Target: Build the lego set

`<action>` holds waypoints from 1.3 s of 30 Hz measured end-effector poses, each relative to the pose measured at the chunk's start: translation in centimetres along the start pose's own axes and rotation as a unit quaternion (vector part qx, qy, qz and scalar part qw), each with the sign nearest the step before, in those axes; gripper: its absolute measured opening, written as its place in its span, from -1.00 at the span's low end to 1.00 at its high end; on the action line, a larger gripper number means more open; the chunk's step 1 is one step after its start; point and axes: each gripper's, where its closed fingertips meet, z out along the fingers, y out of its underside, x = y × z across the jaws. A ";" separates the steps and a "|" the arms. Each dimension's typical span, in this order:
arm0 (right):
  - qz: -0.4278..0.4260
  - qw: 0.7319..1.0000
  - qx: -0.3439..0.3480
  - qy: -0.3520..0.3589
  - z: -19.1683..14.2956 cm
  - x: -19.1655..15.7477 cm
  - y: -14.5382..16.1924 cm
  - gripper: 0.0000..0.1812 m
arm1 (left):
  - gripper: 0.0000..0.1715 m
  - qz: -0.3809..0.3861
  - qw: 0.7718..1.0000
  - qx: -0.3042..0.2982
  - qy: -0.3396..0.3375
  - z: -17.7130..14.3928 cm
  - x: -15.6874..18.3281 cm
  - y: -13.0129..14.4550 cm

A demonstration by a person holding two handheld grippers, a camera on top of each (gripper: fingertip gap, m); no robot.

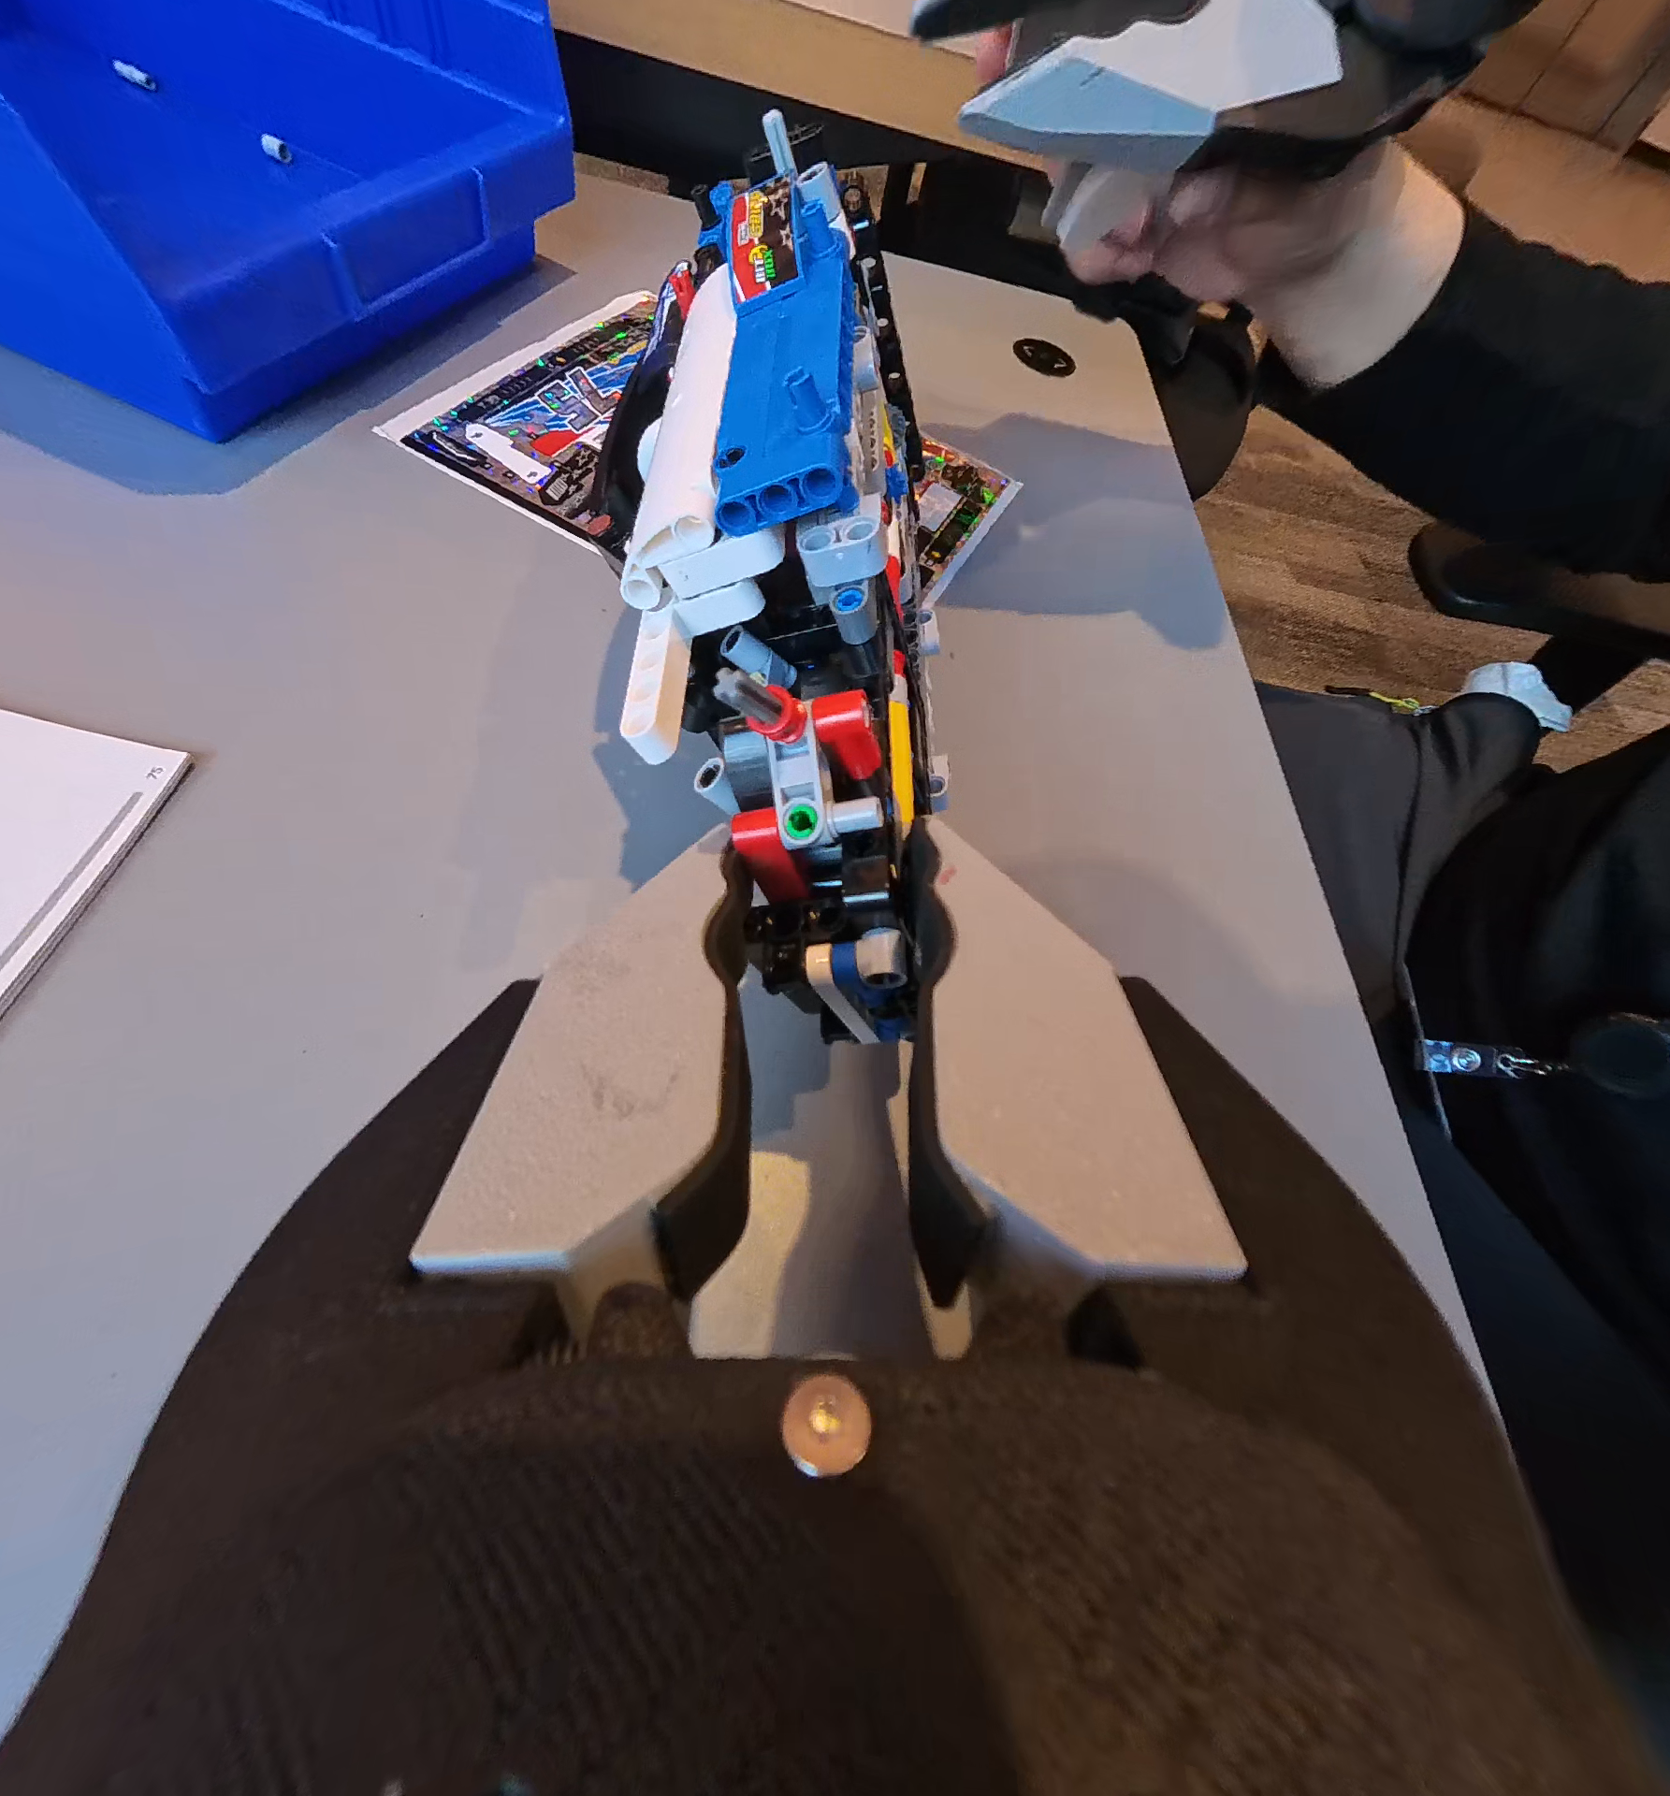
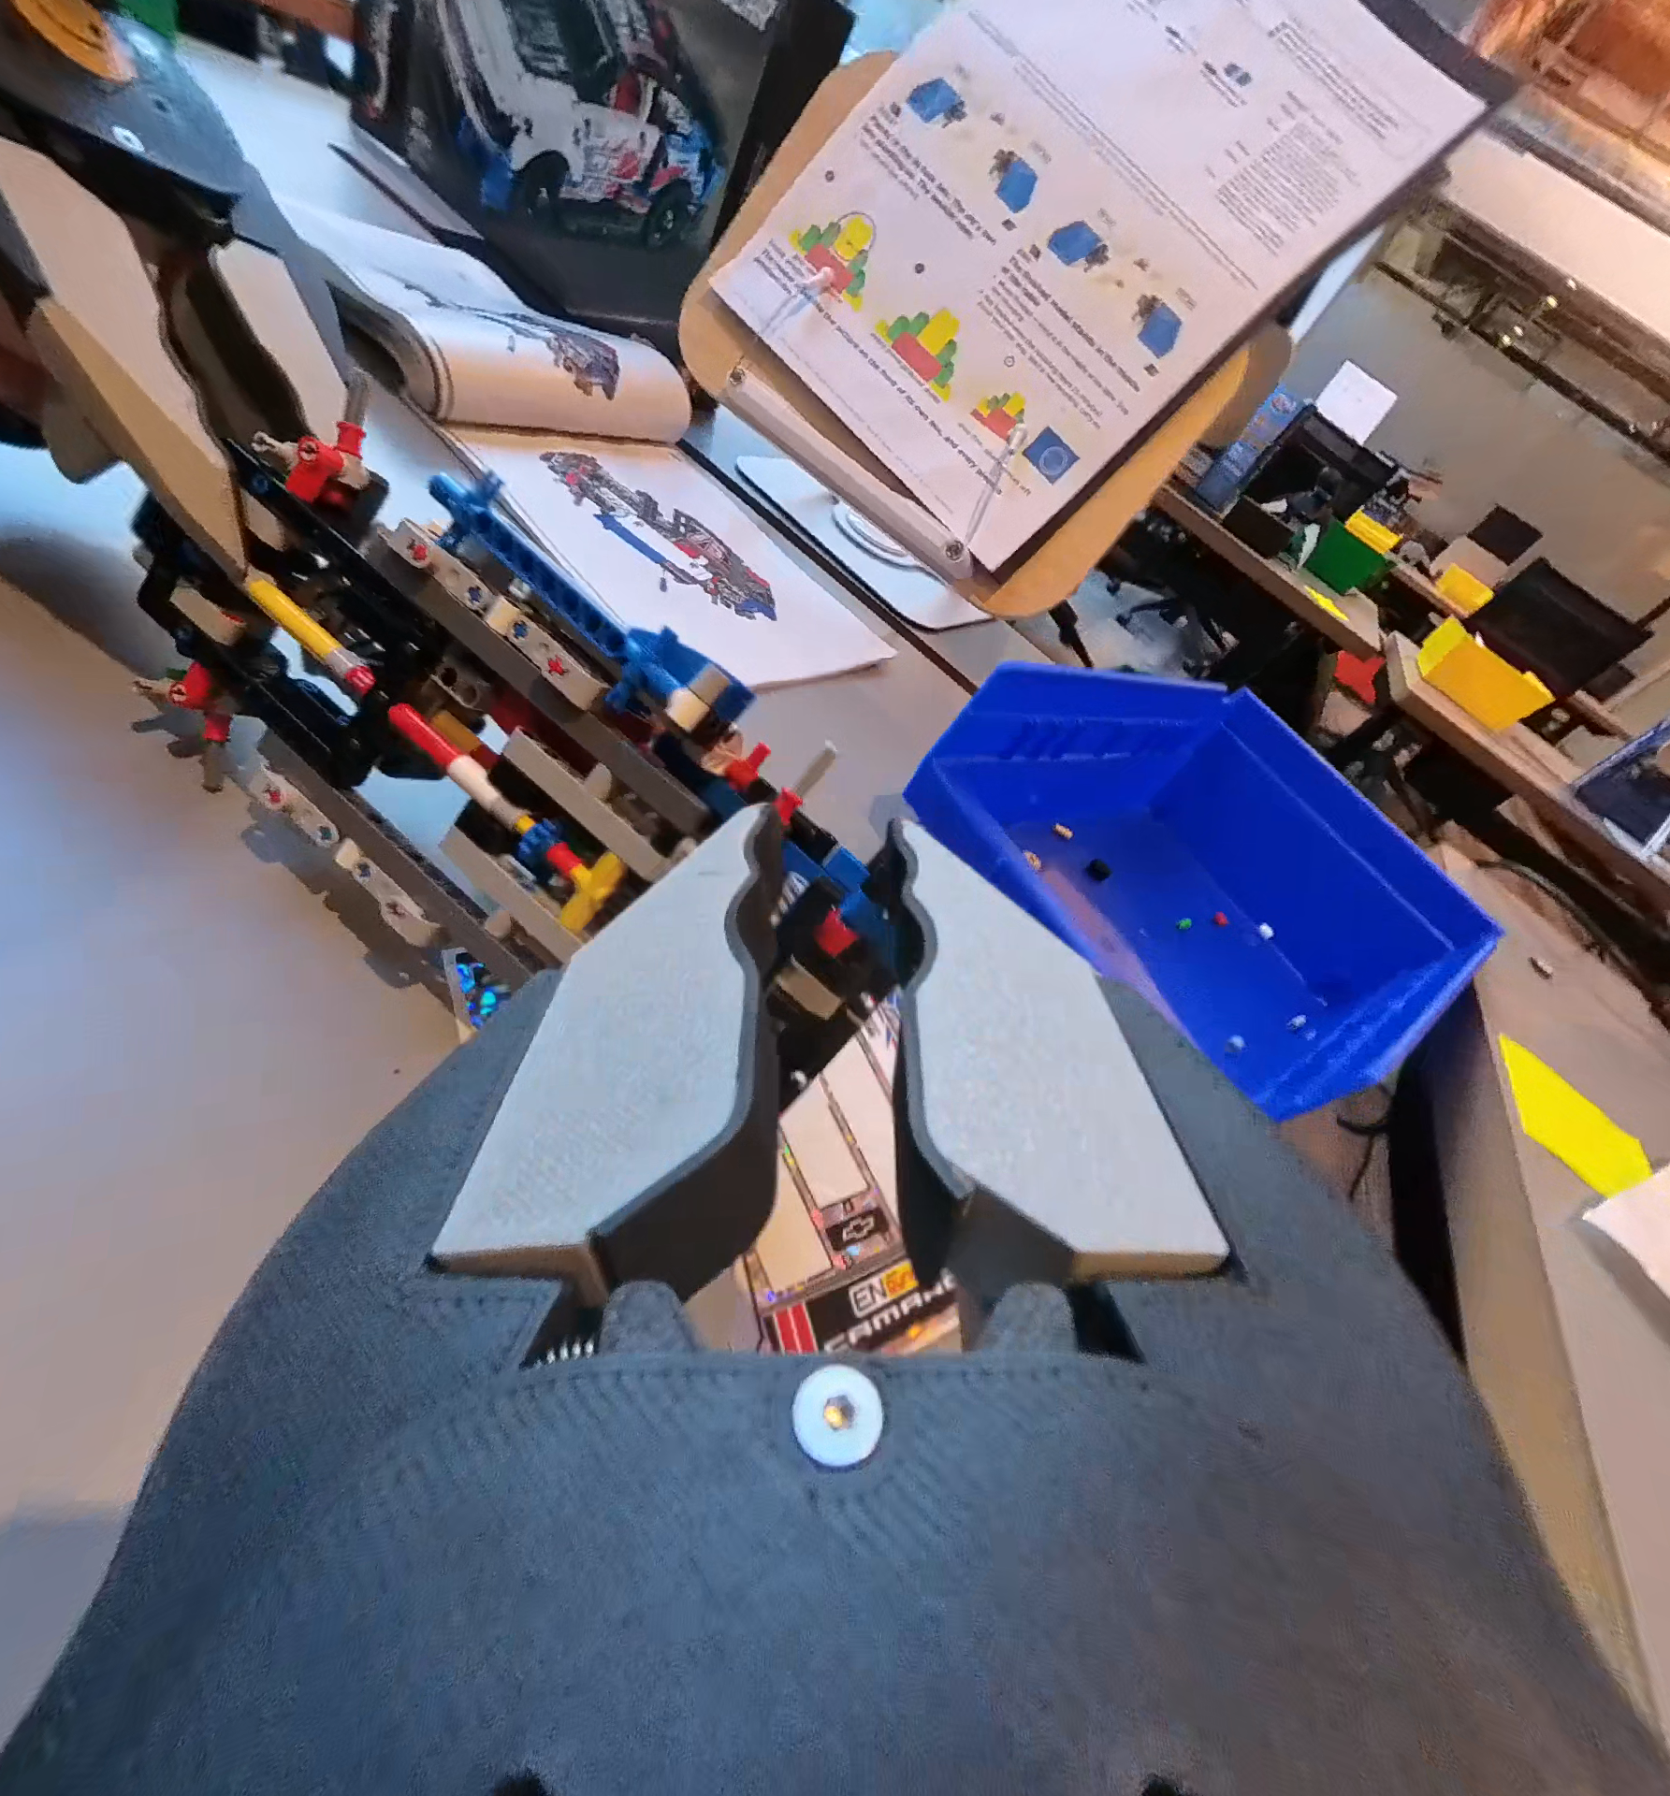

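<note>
Two hand-held grippers engage one lego model. Left hand-held gripper is clamped on the model's near end, holding the lego model on edge above the grey surface. Right hand-held gripper has its fingers closed around the model's other end; firm contact cannot be confirmed. A sticker sheet lies beneath the model. A blue bin sits at far left, a white booklet at left edge.

Blue bin cropped; tiny bin pieces unidentifiable.
</note>
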 end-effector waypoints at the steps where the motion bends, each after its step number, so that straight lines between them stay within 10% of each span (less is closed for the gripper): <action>1: 0.009 1.000 -0.002 0.007 -0.2 0.4 0.5 -0.79 | -0.67 -0.002 1.000 0.001 0.001 0.0 0.0 0.0; 16: 0.105 0.991 -0.054 0.067 -0.8 4.1 7.5 -0.80 | -0.66 -0.023 1.000 0.004 0.011 -0.1 -0.3 0.3; 39: 0.016 0.981 0.088 0.170 -3.2 5.9 5.5 -0.94 | -0.67 0.200 0.978 -0.017 -0.064 0.1 1.8 -0.6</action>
